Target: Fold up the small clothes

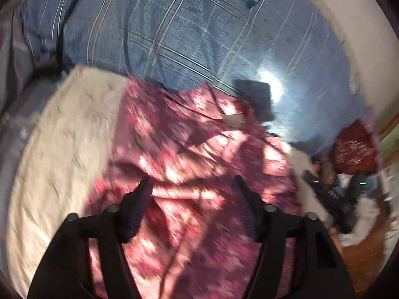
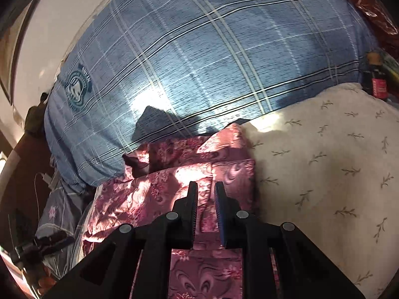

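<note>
A pink floral garment (image 1: 189, 129) lies crumpled on a cream sheet (image 1: 62, 137), blurred in the left wrist view. My left gripper (image 1: 192, 179) hangs over it with the jaws wide apart and nothing between them. In the right wrist view the same garment (image 2: 154, 186) shows a folded edge and a raised corner toward the blue cover. My right gripper (image 2: 205, 185) is just above that cloth. A narrow gap shows between its fingers, and no fabric is pinched there.
A big blue plaid cover with a round crest (image 1: 174, 37) (image 2: 199, 62) bulges behind the garment. The cream sprig-print sheet (image 2: 324, 162) spreads to the right. A dark bottle (image 2: 379, 84) stands at the far right. A black device with a green light (image 1: 349, 186) sits amid clutter beside the bed.
</note>
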`<state>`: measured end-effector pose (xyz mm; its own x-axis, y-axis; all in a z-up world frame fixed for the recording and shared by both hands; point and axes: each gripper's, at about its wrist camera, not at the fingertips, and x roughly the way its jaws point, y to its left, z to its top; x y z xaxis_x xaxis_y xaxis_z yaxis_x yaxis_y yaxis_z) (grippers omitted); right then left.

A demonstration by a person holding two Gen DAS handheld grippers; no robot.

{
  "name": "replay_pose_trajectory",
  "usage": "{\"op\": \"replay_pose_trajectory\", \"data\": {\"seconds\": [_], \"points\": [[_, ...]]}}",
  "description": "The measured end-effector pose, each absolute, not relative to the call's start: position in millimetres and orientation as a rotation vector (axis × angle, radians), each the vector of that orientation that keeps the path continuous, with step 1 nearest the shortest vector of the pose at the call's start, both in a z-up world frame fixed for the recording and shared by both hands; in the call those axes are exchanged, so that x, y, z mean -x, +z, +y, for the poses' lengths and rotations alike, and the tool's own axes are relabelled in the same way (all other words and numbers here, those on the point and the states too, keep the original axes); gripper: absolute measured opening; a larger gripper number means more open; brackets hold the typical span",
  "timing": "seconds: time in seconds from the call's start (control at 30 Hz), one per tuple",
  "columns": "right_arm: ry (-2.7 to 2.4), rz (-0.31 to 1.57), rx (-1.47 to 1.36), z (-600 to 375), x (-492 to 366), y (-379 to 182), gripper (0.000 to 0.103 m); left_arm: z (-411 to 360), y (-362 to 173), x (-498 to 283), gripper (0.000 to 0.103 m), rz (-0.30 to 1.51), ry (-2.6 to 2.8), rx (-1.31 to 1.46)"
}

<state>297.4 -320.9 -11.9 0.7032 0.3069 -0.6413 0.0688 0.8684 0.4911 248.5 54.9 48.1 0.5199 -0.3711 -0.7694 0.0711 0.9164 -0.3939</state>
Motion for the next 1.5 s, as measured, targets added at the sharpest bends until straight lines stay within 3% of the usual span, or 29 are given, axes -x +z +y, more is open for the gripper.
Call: {"op": "replay_pose_trajectory", "data": {"seconds": [0.17,0.3,0.53,0.77,0.97,1.13,1.5], "points": [[0.137,0.891,-0.590,-322,-305,-76,0.012,56,-20,-283,0.070,1.184,-0.228,0.306],[0.158,0.890,-0.671,-339,-299,-72,0.010,49,-9,-272,0.071,1.129,-0.223,0.226],[0.216,0.959,-0.640,-351,-211,-53,0.032,64,6,-196,0.071,1.190,-0.375,0.310],[0.160,0.988,-0.699,-359,-120,-66,0.029,34,5,-136,0.072,1.236,-0.361,0.114],[0.090,1.061,-0.550,-366,-58,-58,0.033,104,21,-83,0.072,1.229,-0.304,0.224],[0.041,1.081,-0.526,-376,-15,-63,0.038,160,-12,-58,0.072,1.313,-0.212,0.388],[0.156,1.115,-0.577,-371,15,-72,0.047,170,-48,-9,0.072,1.400,-0.261,0.563]]}}
